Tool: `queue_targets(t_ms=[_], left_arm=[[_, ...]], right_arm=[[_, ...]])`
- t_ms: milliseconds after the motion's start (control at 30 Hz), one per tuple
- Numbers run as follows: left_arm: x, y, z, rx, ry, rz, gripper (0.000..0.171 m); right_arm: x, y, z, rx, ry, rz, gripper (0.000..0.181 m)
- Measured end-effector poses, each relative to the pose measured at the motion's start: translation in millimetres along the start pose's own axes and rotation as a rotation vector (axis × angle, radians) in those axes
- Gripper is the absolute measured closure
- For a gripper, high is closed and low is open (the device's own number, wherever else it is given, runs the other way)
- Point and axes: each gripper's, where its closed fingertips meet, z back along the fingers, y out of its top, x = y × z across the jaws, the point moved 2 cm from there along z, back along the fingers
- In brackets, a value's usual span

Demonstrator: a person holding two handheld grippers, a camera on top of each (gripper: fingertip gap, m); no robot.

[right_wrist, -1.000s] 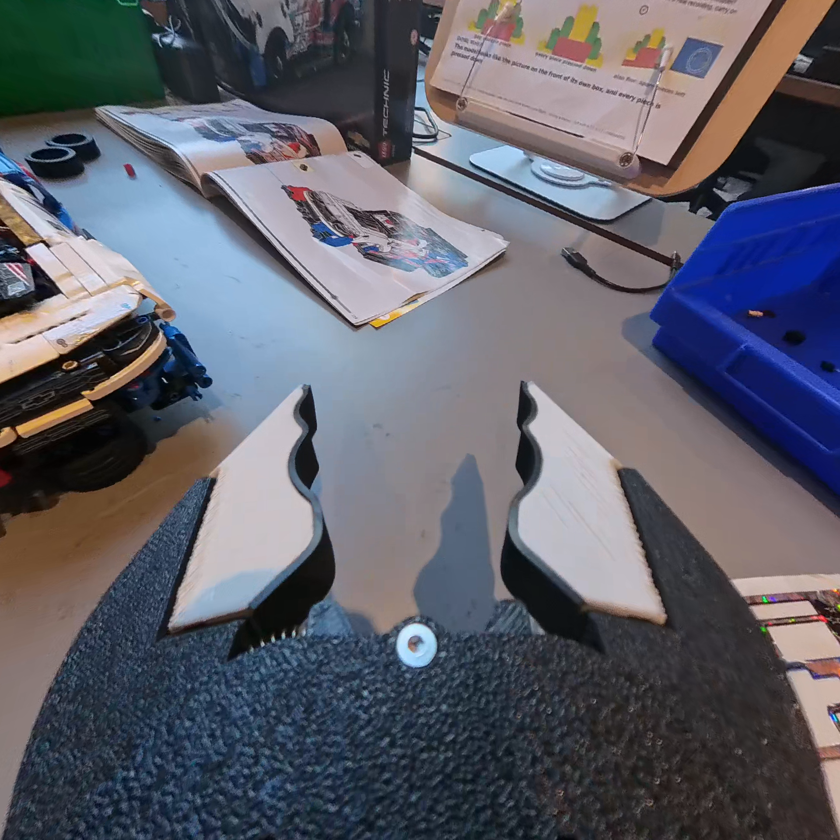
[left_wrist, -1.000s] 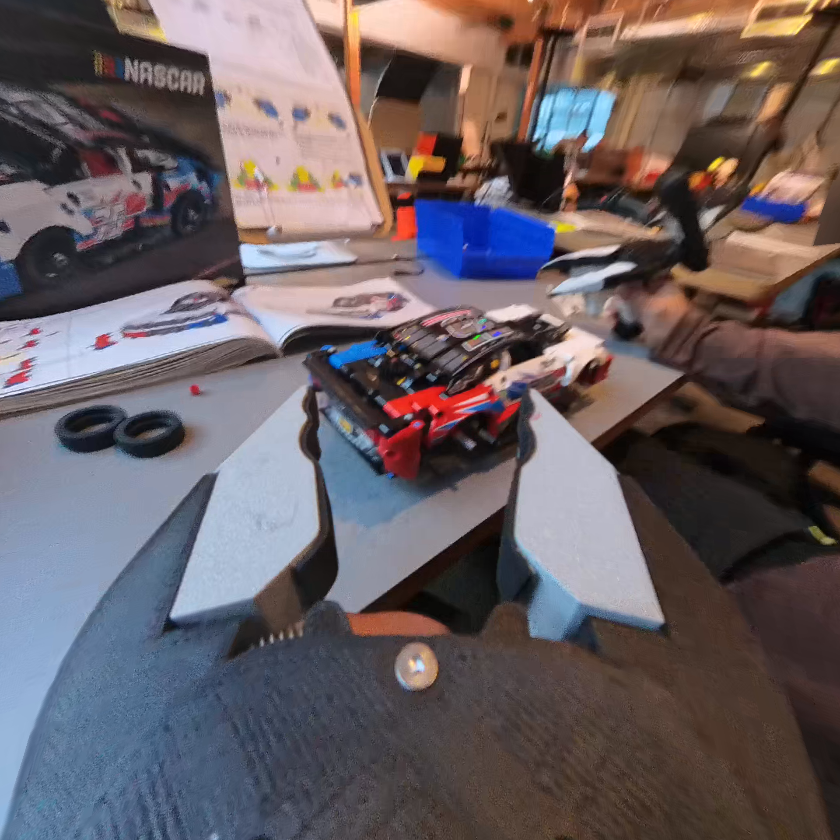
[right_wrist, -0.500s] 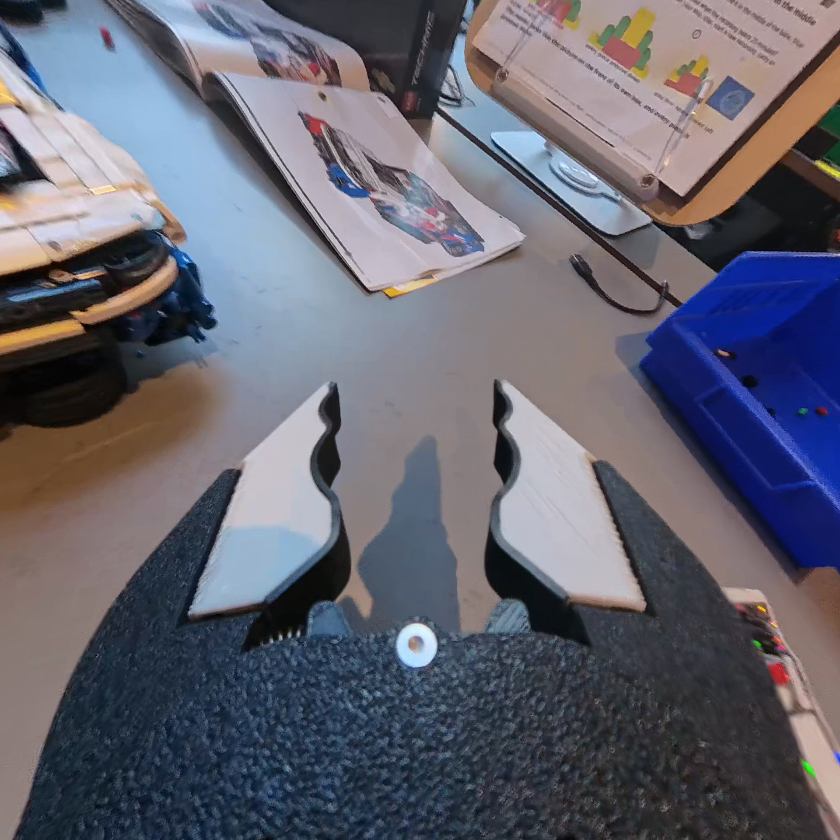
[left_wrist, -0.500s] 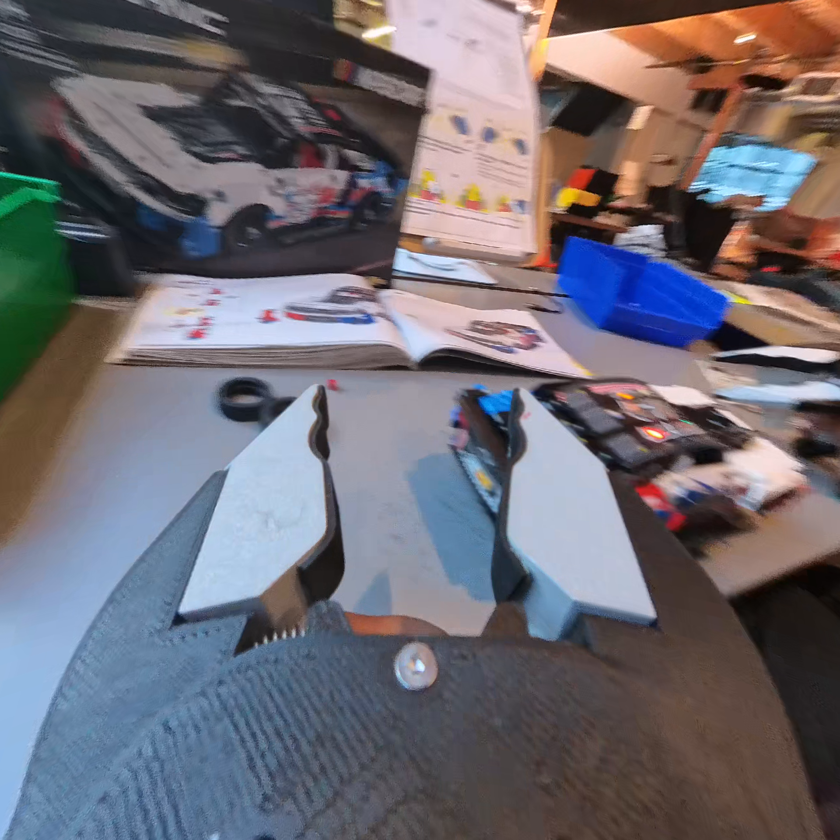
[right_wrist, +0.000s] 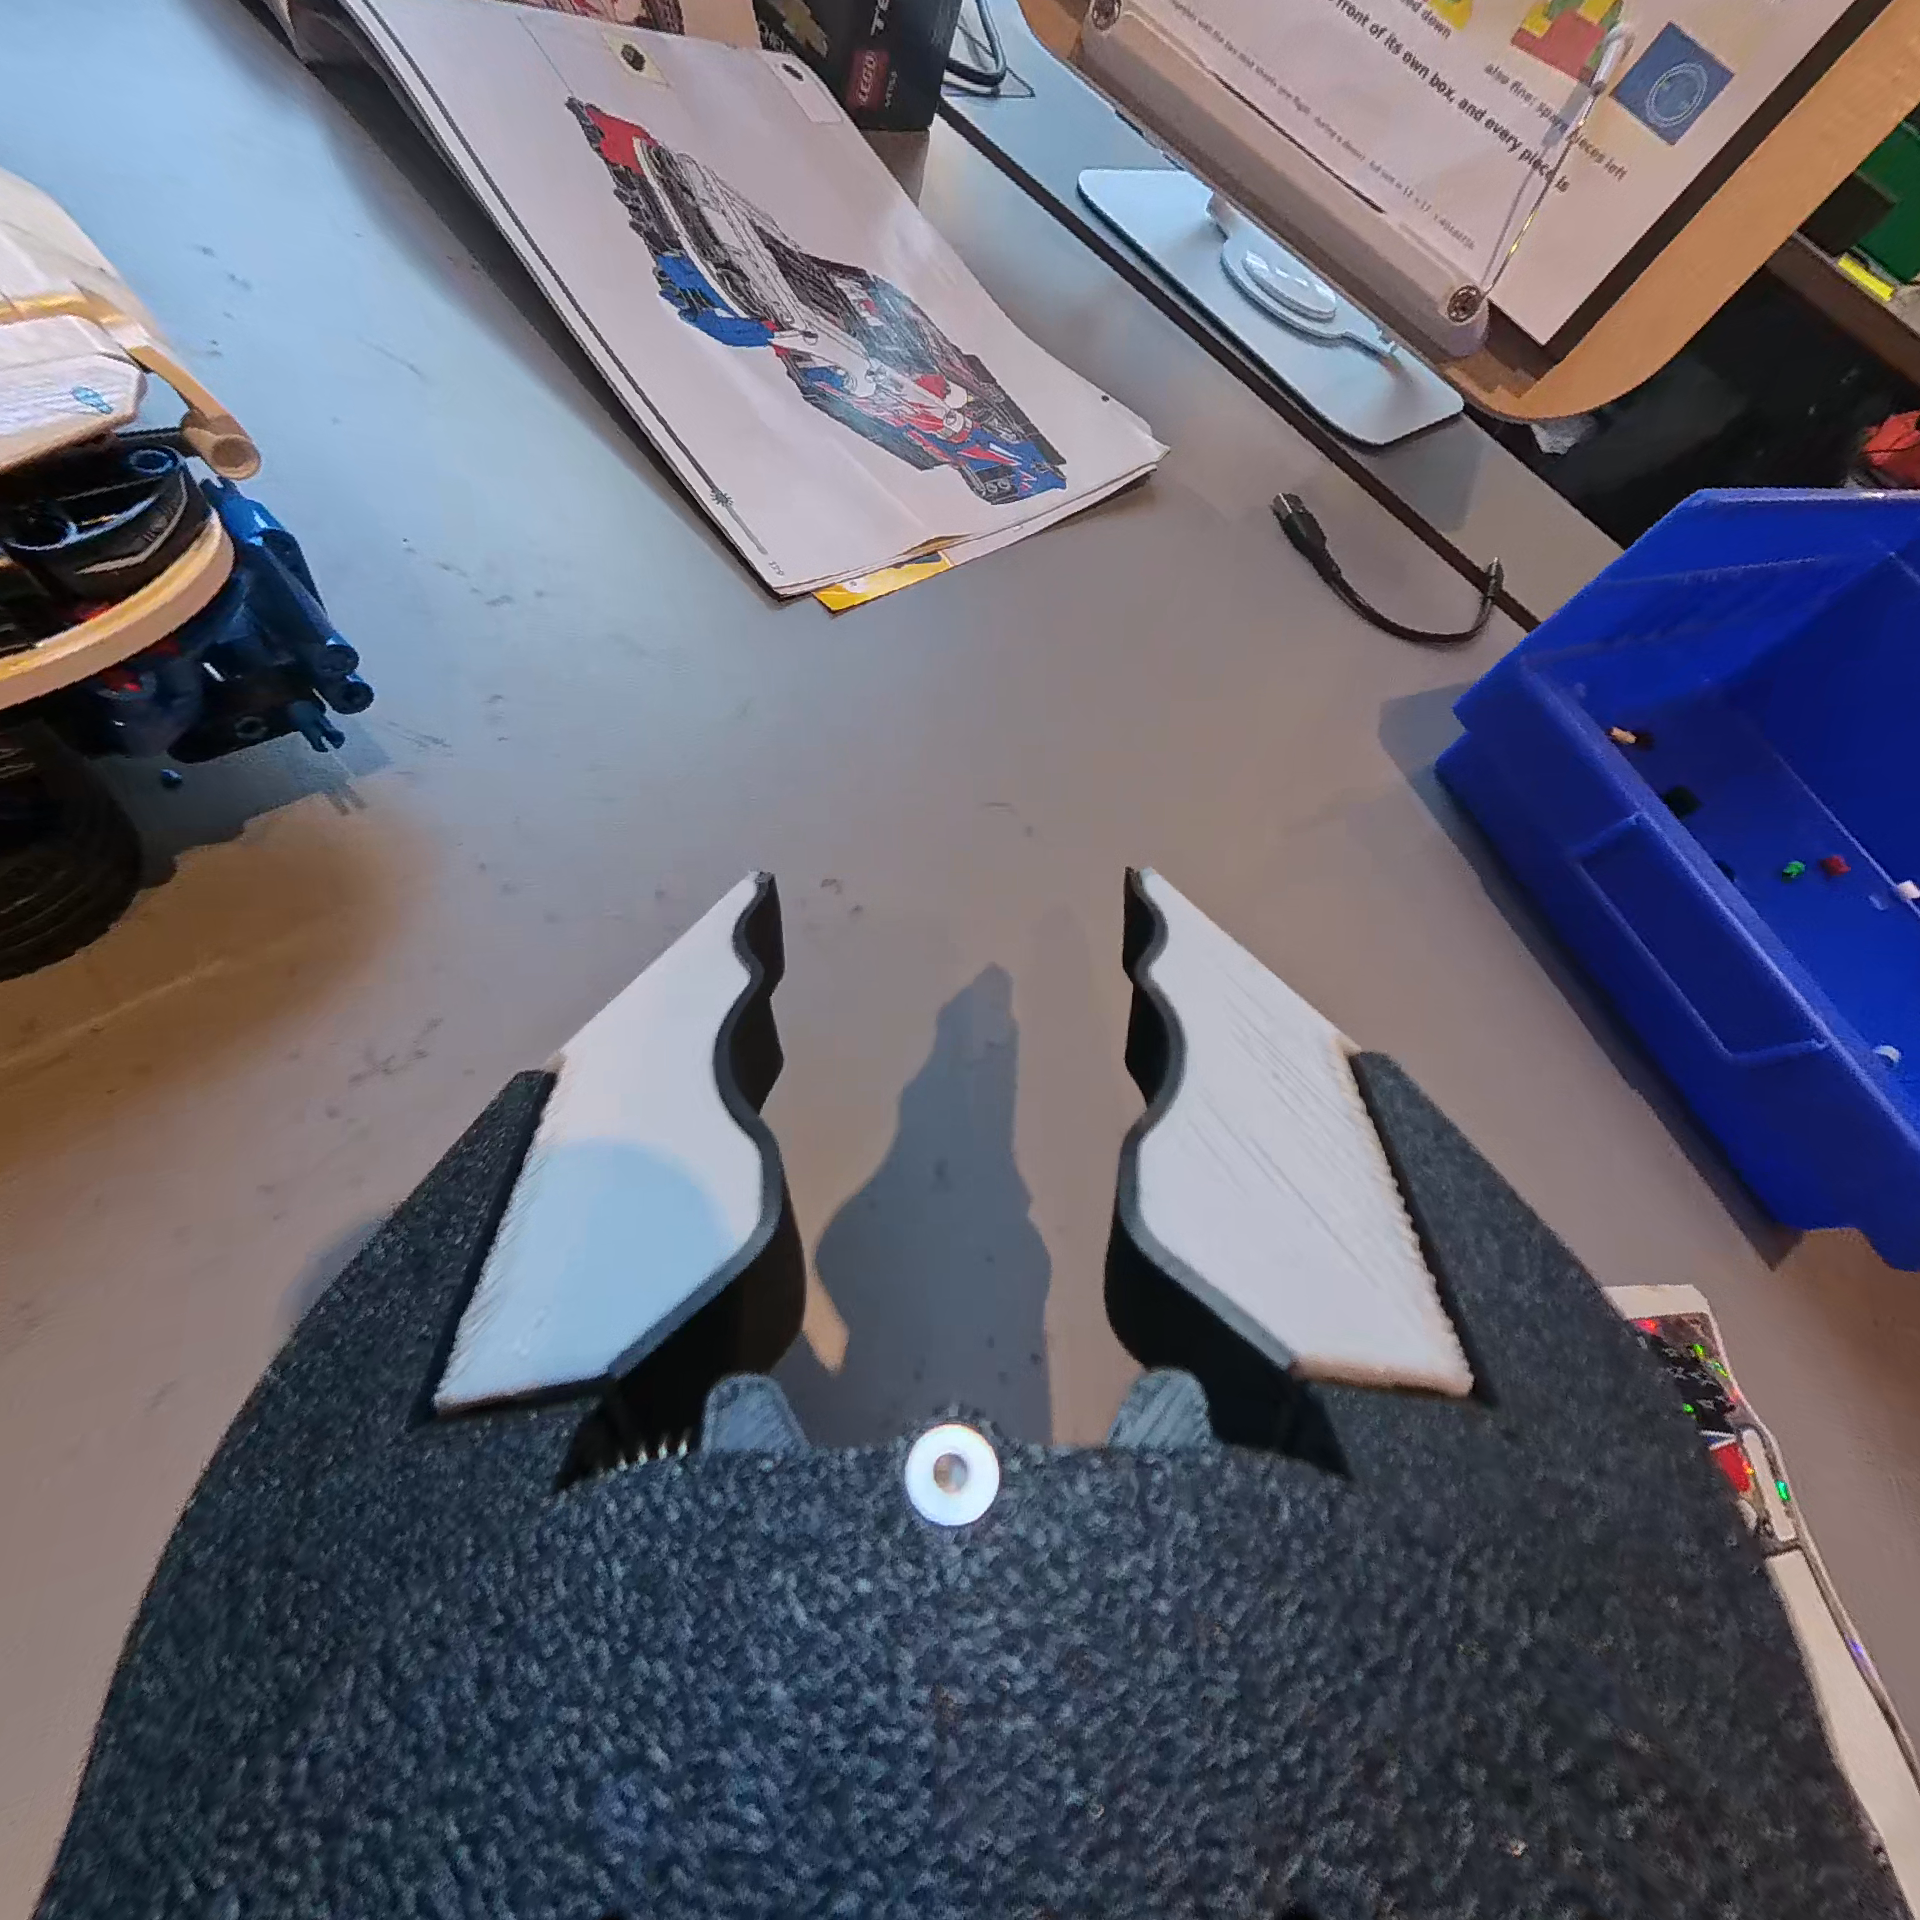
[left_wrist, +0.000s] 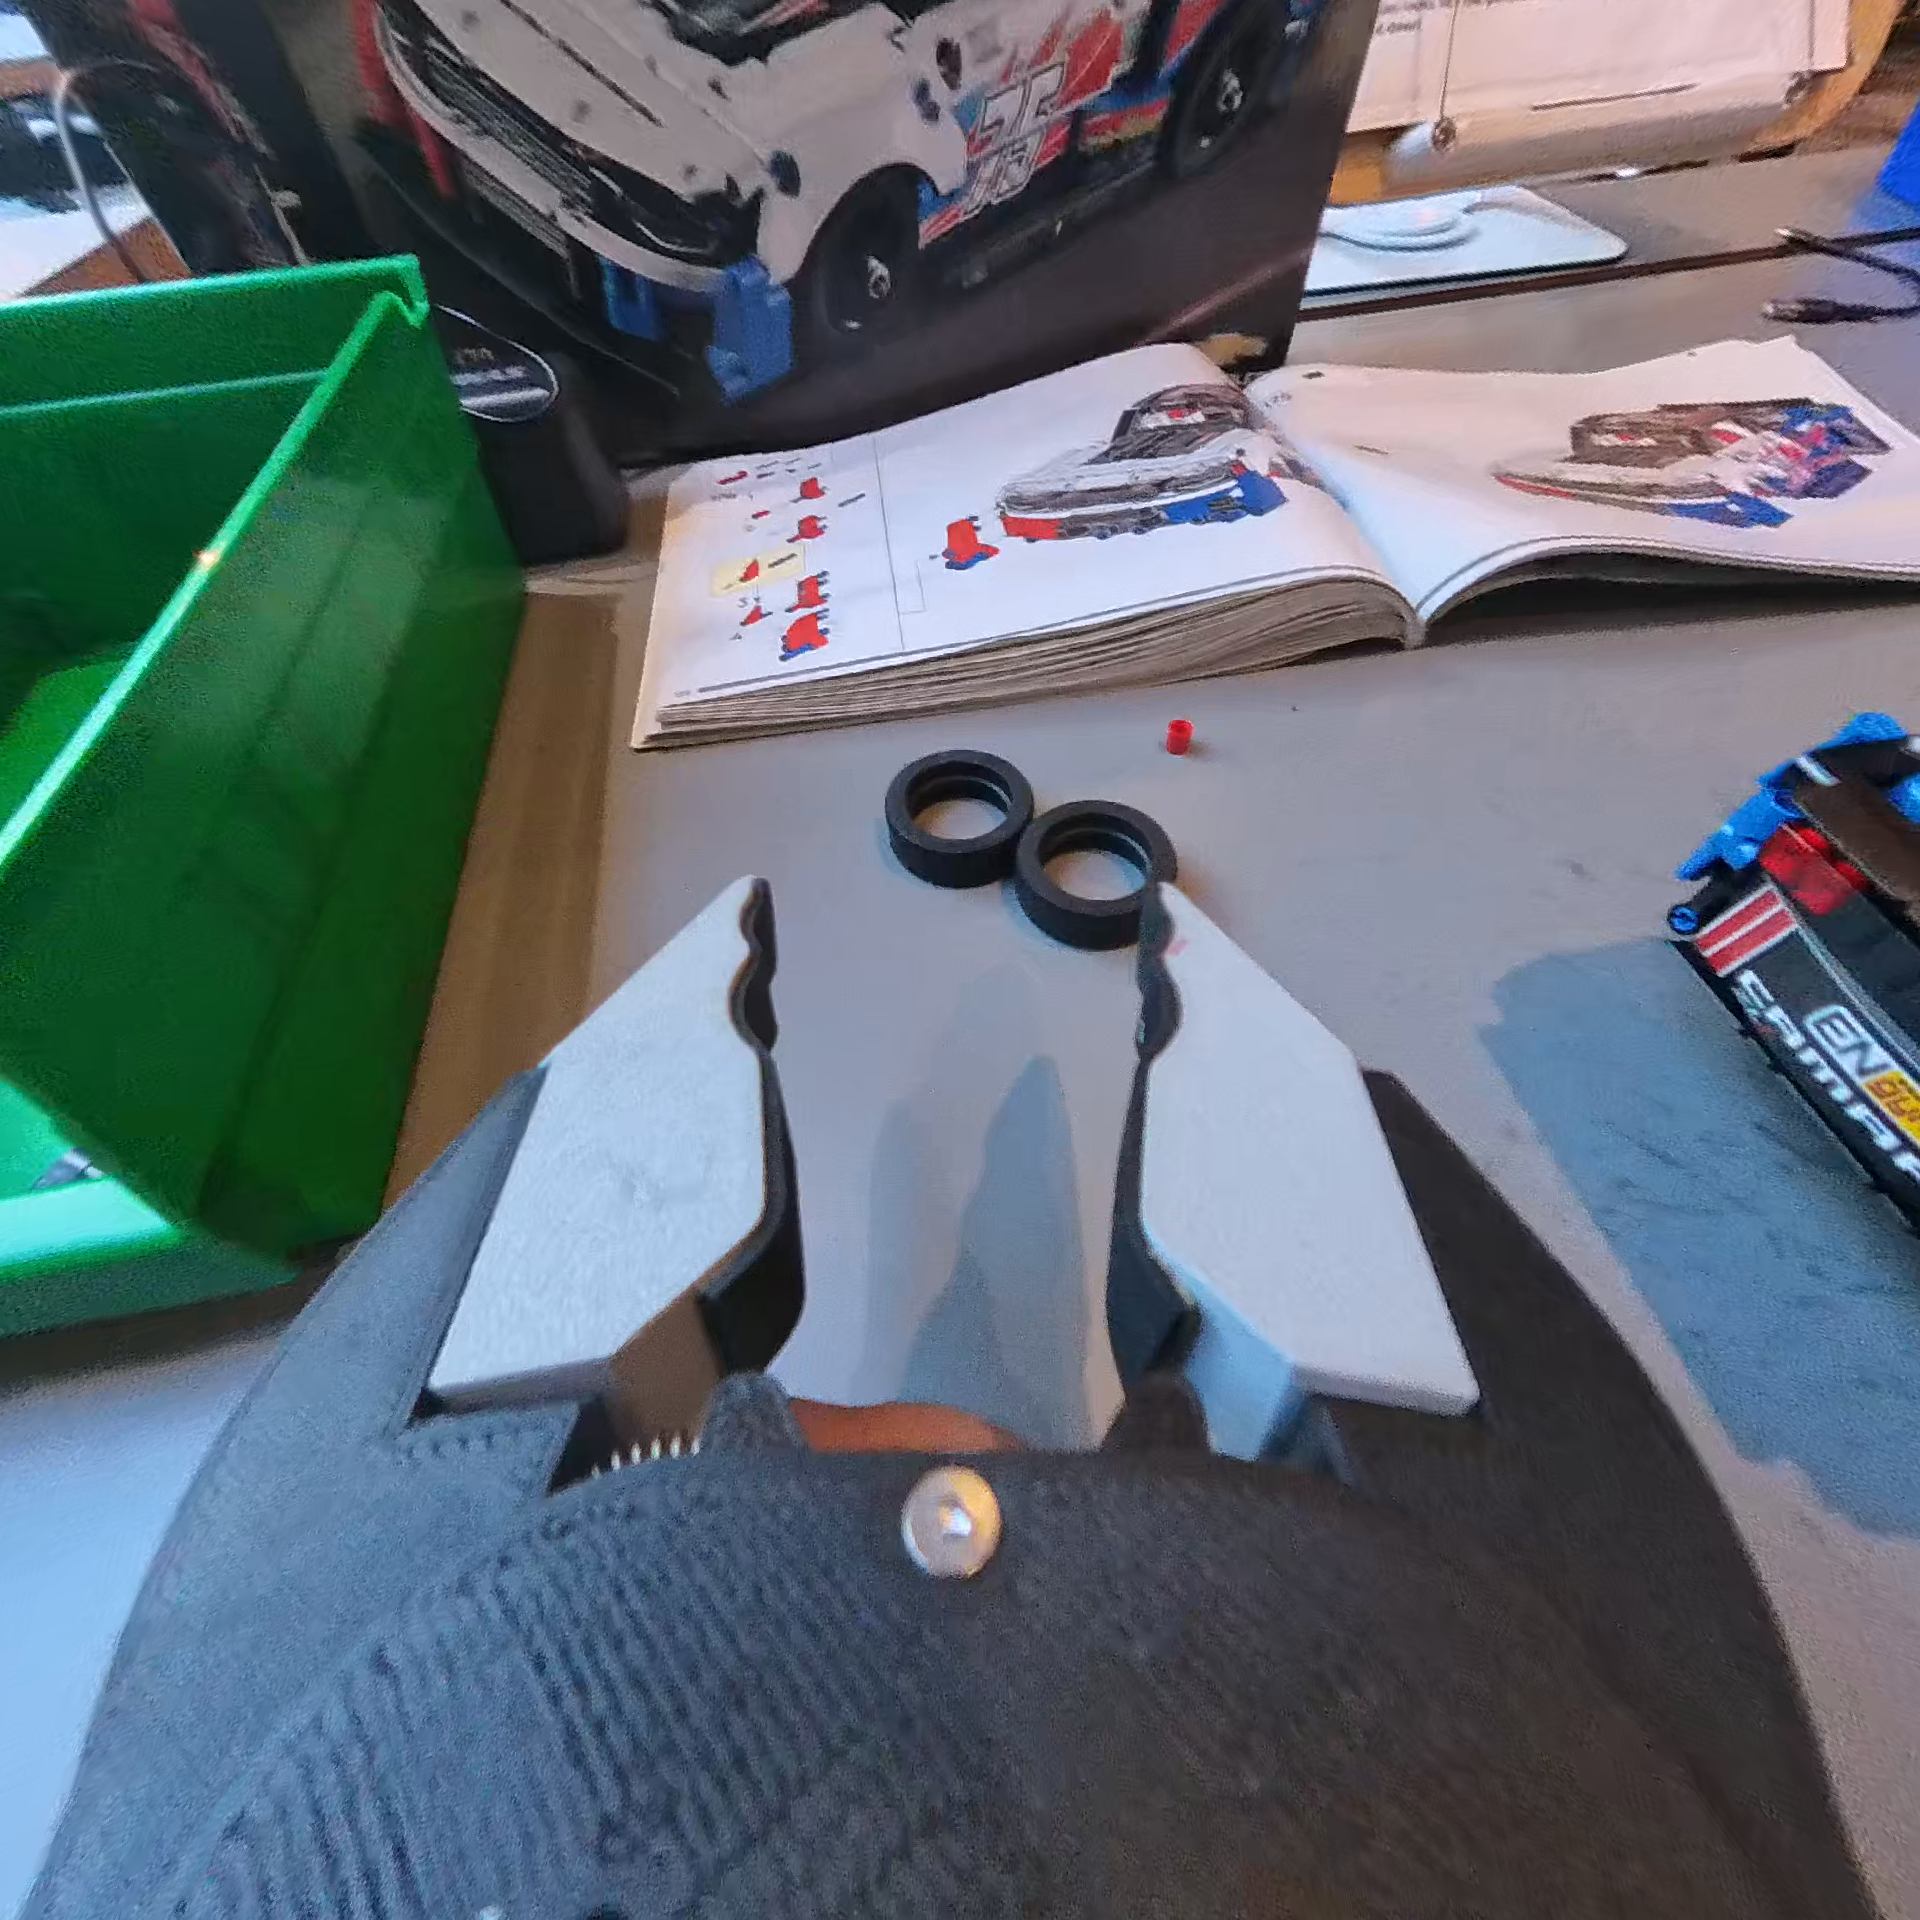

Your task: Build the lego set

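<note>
Just ahead of the left gripper (left_wrist: pixel 951 904), two black tyres (left_wrist: pixel 1029 844) lie flat on the grey table (left_wrist: pixel 1351 831), touching each other; the nearer one sits right at the tip of the right-hand finger. Its fingers (left_wrist: pixel 644 1143) are spread and hold nothing. A small red piece (left_wrist: pixel 1178 736) lies beyond the tyres, near the open manual (left_wrist: pixel 1091 540), with the set's box (left_wrist: pixel 831 187) standing behind it. A green bin (left_wrist: pixel 208 727) is at the left. The car (left_wrist: pixel 1829 956) shows partly at the right edge.

The right gripper (right_wrist: pixel 948 888) hovers over bare table, fingers apart and empty. The car is at its left, a blue bin (right_wrist: pixel 1558 883) with a few small pieces at its right, and a cable (right_wrist: pixel 1382 592) lies beyond.
</note>
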Motion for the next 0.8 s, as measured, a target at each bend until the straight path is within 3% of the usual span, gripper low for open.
queue_targets(t_ms=[133,300,400,800], left_arm=[[2,-3,-9,-0.040,-0.081,0.035,0.117],[15,-11,-20,-0.131,-0.185,0.010,0.117],[19,-13,-22,-0.155,-0.209,-0.005,0.118],[28,-15,-22,-0.162,-0.232,-0.078,0.125]], right_arm=[[1,-1,-1,-0.012,-0.005,-0.005,0.120],[1,-1,-1,-0.006,0.005,-0.014,0.138],[5,-2,-1,-0.012,-0.018,-0.025,0.130],[5,-3,-2,-0.017,-0.019,-0.024,0.131]])
